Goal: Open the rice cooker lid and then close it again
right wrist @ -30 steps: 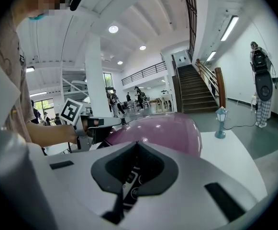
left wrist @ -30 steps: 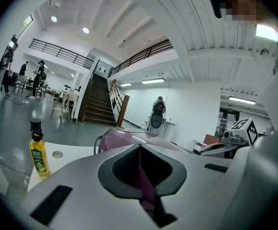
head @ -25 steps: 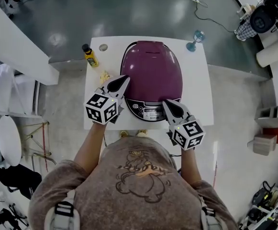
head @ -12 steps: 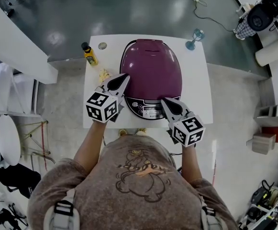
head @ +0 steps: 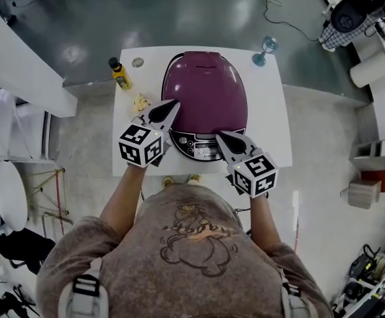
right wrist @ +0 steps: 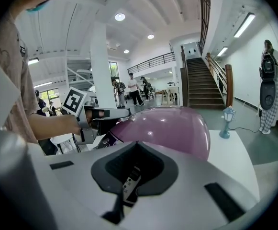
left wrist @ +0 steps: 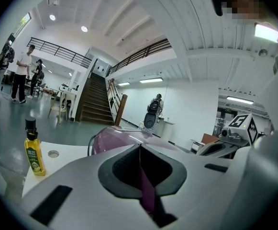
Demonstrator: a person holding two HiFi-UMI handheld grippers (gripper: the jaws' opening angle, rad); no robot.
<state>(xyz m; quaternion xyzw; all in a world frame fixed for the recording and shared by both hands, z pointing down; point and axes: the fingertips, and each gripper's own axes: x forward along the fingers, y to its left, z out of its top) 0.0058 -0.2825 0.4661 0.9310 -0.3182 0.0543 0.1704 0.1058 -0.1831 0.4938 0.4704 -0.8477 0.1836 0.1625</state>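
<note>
Purple cooker (head: 209,91) by left gripper (head: 172,105), right gripper (head: 220,136)

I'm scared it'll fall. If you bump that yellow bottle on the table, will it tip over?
Probably: the yellow bottle is tall and narrow, so a knock near its top could topple it. It stands near the table edge, so it might drop off. It looks small, likely light.

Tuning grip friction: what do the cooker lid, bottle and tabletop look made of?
Cooker lid: glossy purple shell, likely plastic or painted metal; ceiling lights mirror on it.
Bottle: clear, probably plastic; yellow liquid shows through, black cap.
Tabletop: smooth matt white, laminate or painted board; cannot tell which.
</note>
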